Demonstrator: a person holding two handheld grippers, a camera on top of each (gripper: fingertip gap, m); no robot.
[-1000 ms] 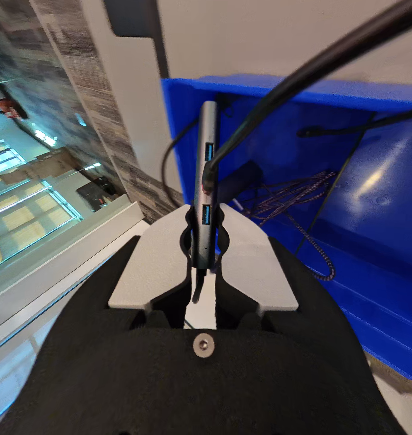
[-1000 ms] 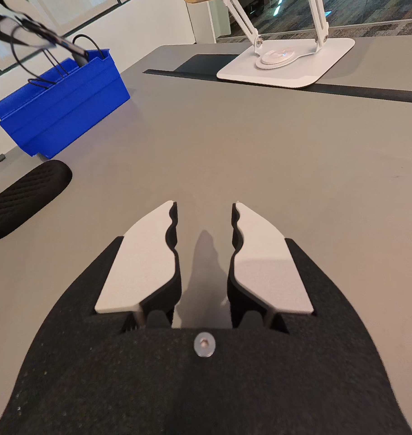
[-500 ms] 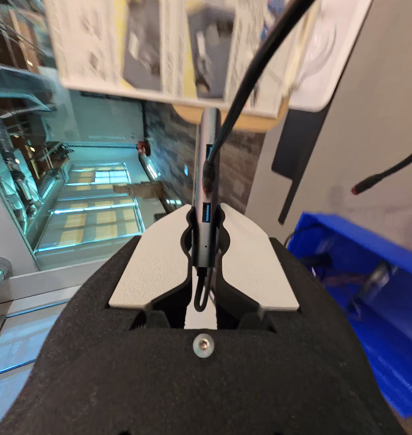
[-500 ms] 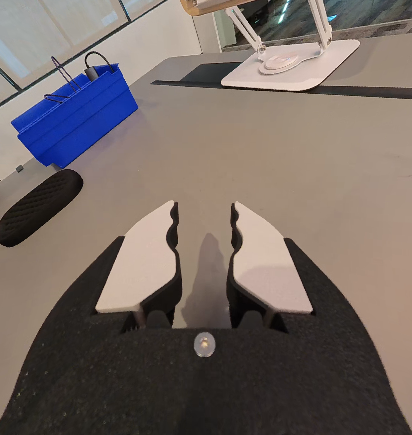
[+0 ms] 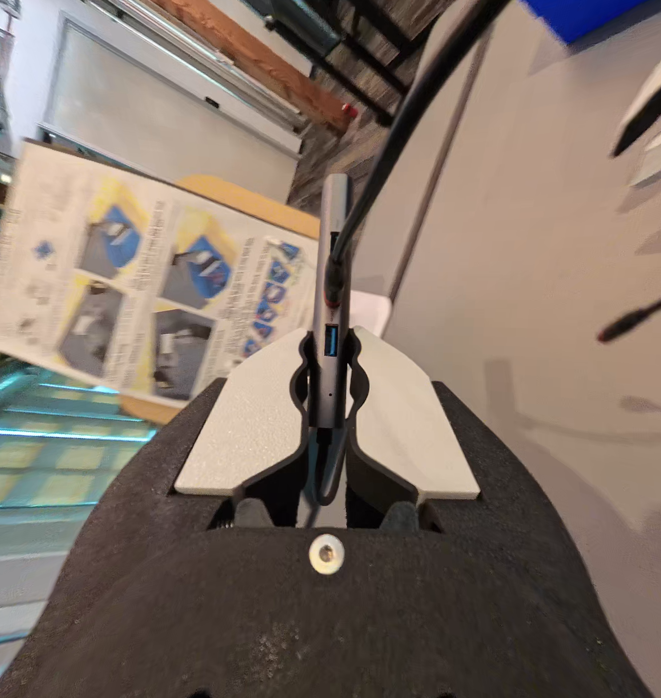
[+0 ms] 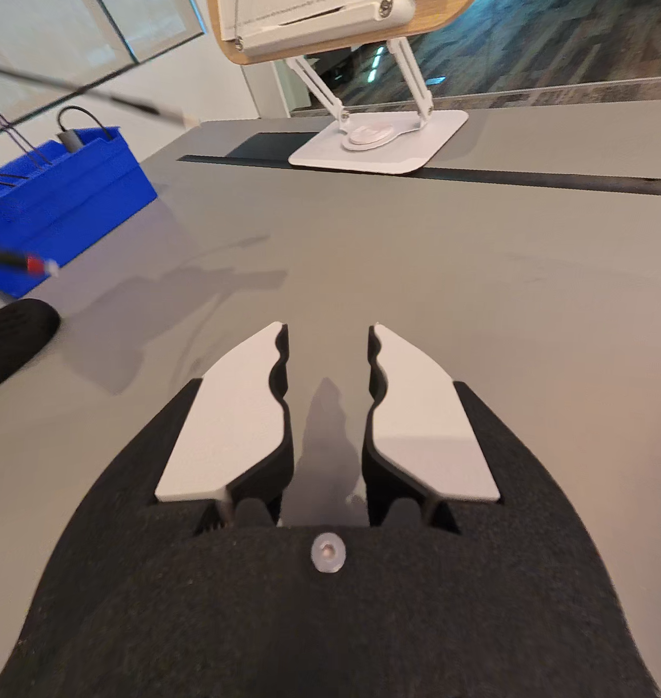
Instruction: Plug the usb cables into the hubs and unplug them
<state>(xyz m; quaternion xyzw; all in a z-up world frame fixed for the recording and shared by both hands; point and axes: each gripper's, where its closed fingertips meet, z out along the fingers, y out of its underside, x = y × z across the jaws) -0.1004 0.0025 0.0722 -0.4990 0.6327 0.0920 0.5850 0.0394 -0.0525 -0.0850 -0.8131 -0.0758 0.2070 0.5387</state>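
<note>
Hub (image 5: 331,362), slim grey, stands upright between the closed fingers of the left gripper (image 5: 329,336), clamped at its lower end w/ a blue port just above the fingertips. A black cable (image 5: 374,158) w/ a red-ringed plug sits in a port higher up & arcs off to the upper right; the hub's own short lead (image 5: 327,476) loops below, between the fingers. Behind, blurred: a printed sheet (image 5: 140,272) on a board at left, the grey table (image 5: 548,302) at right, a loose red-tipped plug (image 5: 638,321) in the air.

Right wrist view alone shows the right gripper (image 6: 328,330), fingers apart w/ nothing between, over bare table (image 6: 472,283). Further out at left: a blue bin (image 6: 76,196) w/ cables & a second hub (image 6: 70,138) poking over its rim, a black pad (image 6: 11,340) near it, a blurred red-tipped plug (image 6: 34,264) in front of the bin. A white stand (image 6: 378,143) sits at the far edge.
</note>
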